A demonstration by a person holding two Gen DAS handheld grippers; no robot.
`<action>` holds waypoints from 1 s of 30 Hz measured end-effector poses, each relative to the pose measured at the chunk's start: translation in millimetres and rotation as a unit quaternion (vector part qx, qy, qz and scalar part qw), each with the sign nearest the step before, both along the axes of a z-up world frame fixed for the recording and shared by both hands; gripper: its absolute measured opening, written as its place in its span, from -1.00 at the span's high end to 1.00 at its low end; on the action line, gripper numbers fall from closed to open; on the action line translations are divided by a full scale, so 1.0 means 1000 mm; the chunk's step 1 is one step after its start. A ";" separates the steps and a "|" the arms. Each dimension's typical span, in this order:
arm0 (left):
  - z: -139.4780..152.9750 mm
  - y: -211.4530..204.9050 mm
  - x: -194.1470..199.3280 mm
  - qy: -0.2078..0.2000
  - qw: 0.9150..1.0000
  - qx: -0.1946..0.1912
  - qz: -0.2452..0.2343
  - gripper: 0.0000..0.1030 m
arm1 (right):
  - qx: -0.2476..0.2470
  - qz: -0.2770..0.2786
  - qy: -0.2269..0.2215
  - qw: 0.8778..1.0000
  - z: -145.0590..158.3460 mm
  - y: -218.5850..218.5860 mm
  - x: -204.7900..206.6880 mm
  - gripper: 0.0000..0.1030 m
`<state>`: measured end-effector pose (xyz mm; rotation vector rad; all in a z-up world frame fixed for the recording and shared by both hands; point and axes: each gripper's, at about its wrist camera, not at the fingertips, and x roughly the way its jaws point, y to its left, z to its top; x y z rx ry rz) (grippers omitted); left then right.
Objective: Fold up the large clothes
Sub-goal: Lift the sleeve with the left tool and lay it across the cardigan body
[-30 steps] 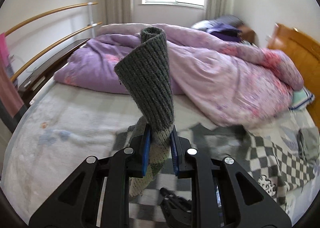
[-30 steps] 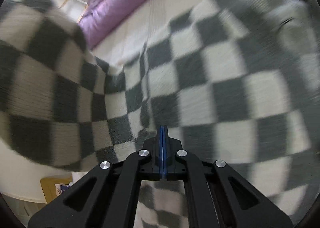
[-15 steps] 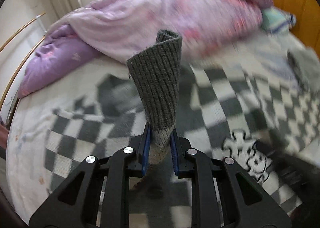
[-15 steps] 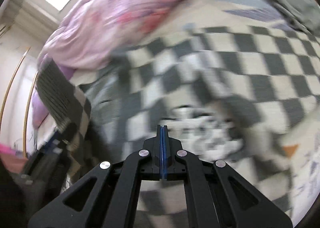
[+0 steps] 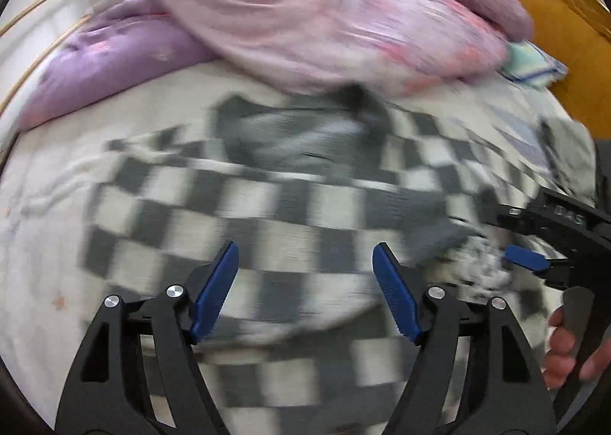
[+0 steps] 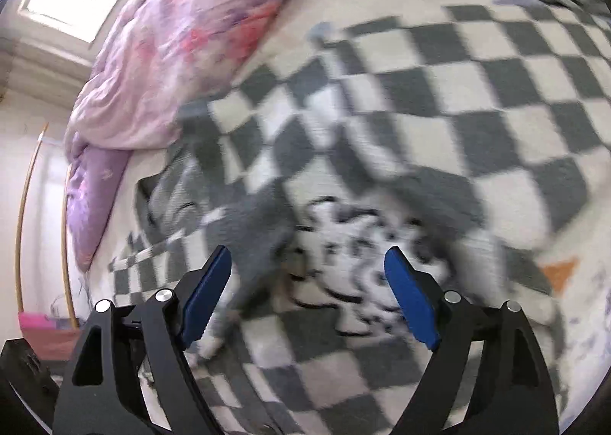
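A grey and white checkered sweater point(image 5: 267, 213) lies spread on the bed, blurred by motion. Its black and white cartoon print point(image 6: 359, 263) shows below the right gripper. My left gripper point(image 5: 305, 290) hangs over the checkered cloth, its jaws opening wide with nothing between the blue pads. My right gripper point(image 6: 307, 294) is likewise opening, empty, above the print and a plain grey fold point(image 6: 252, 236). In the left wrist view the right gripper point(image 5: 534, 259) enters from the right edge, held by a hand point(image 5: 565, 343).
A crumpled pink and purple duvet point(image 5: 324, 23) fills the far side of the bed. A wooden headboard point(image 5: 553, 15) stands at the right, with a striped pillow point(image 5: 534, 65) beside it. A curved metal rail point(image 6: 23, 213) runs along the left side.
The left gripper let go of the grey ribbed hem it held upright and sank toward the bed. The right gripper, shut before, now stands wide. The sweater lies flat.
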<state>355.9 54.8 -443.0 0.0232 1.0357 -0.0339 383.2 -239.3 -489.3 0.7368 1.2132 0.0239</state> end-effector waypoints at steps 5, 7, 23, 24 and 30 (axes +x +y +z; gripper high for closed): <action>-0.023 0.103 0.008 0.026 0.988 0.082 0.131 -0.32 | -0.012 0.054 0.033 0.998 -0.026 0.045 0.022 0.82; -0.057 0.149 0.004 0.103 0.971 0.103 0.188 0.02 | -0.062 0.073 0.037 0.995 -0.024 0.059 0.016 0.82; -0.032 0.197 -0.008 0.079 0.978 0.120 0.152 -0.31 | -0.170 0.081 -0.010 0.982 0.022 0.085 0.017 0.61; -0.024 0.198 -0.003 0.066 0.983 0.100 0.142 -0.30 | -0.185 0.099 -0.015 0.978 0.027 0.091 0.022 0.61; -0.042 0.193 0.089 0.043 0.993 0.025 0.109 0.16 | -0.166 0.150 0.044 0.974 -0.013 0.109 0.060 0.69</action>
